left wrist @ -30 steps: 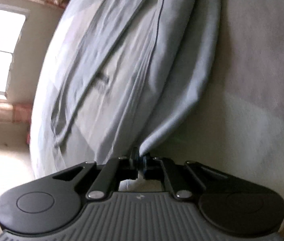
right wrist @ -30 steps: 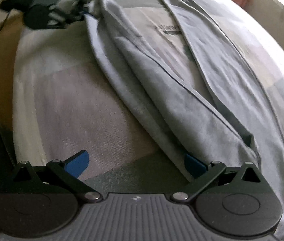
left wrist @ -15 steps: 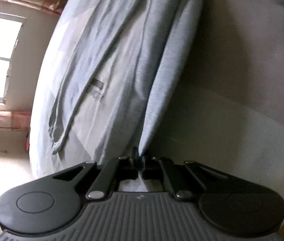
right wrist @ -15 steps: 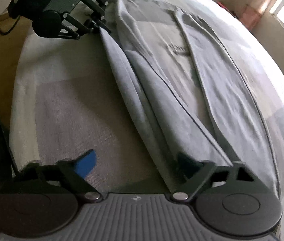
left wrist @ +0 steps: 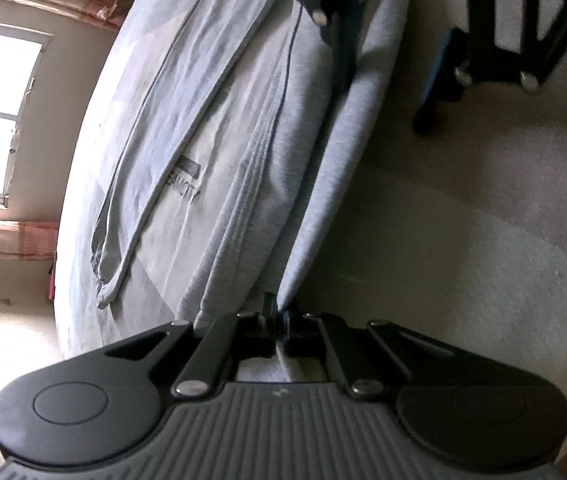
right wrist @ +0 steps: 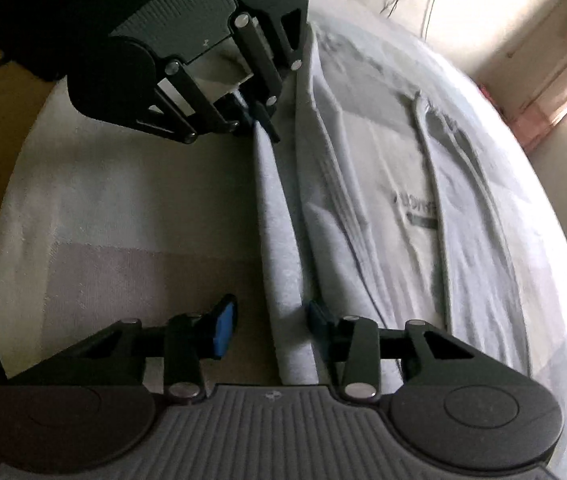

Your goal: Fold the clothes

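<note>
Left cam: the left claw [left wrist: 279, 322] is pinched tight on the edge of the gray T-shirt [left wrist: 219, 152], which lies spread on the bed [left wrist: 463, 240]. The right claw [left wrist: 395, 60] hangs over the shirt's far end.

Right cam: the right claw [right wrist: 269, 326] is closing w/ a raised shirt fold between its blue pads [right wrist: 223, 330], not squeezed yet. The left claw [right wrist: 257, 114] grips that fold's other end.

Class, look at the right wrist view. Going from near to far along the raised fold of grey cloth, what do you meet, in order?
Right tool, its jaws closing around the fold but not yet pressing it → raised fold of the grey garment → left tool, shut on the fold's far end.
</note>
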A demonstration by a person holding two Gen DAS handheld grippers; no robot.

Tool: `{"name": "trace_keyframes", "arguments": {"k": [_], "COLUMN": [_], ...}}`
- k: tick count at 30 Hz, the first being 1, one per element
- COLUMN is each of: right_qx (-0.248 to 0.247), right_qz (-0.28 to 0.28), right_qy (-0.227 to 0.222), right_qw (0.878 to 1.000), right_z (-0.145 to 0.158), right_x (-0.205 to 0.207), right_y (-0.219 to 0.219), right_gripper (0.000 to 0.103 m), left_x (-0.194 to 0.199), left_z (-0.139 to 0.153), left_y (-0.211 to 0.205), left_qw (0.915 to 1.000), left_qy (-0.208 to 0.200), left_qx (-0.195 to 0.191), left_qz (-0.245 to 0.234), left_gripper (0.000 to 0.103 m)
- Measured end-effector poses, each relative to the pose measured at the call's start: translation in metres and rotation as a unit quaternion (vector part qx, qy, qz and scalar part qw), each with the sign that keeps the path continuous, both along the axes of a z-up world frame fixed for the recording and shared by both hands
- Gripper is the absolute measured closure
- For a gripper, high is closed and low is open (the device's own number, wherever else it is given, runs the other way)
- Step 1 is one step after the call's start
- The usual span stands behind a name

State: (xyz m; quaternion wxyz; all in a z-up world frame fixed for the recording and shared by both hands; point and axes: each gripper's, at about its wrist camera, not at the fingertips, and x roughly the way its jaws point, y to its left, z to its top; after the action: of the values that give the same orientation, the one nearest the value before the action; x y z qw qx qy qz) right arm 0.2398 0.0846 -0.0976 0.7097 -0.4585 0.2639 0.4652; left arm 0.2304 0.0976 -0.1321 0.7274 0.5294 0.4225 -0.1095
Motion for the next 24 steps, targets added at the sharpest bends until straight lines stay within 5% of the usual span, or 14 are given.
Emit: {"name": "trace_keyframes", "arguments": {"k": [6,12,16,19,24], "right_qx": [-0.018,-0.07,-0.098,-0.117,-0.089], "right_qz": [-0.062,-0.048,0.0,0.029,-0.027], "right_qy": [-0.022,-0.096,-0.146,-0.197,-0.122], "right_qw": [0.998,0.992,0.984,0.973,0.988], "right_z": [0.001,-0.014,-0.032,-0.049,-0.032], "right_x": [0.012,0.01,-0.012,-0.029,-0.008], "right_y": [-0.041,-0.051,-0.047,-0.048,-0.041], "right_gripper": [0.057,0.058,0.085,0.092,0.093], "left_x": [-0.007,-0.007,-0.007,-0.011,-0.01], "left_z": [0.0,-0.004,-0.008,-0.012,-0.009], "left_y": [0.0,-0.001,-0.002,-0.004,-0.004], "left_qw": [1.0,0.9999,0.9999,0.9996,0.9998], "left_qy": [-0.005,-0.009,-0.011,-0.016,-0.016], "left_qx": [-0.005,-0.004,0.005,0.018,0.006], "left_qz": [0.007,0.008,-0.001,-0.015,-0.01], "left_gripper": [0.101,0.101,0.101,0.101,0.102]}}
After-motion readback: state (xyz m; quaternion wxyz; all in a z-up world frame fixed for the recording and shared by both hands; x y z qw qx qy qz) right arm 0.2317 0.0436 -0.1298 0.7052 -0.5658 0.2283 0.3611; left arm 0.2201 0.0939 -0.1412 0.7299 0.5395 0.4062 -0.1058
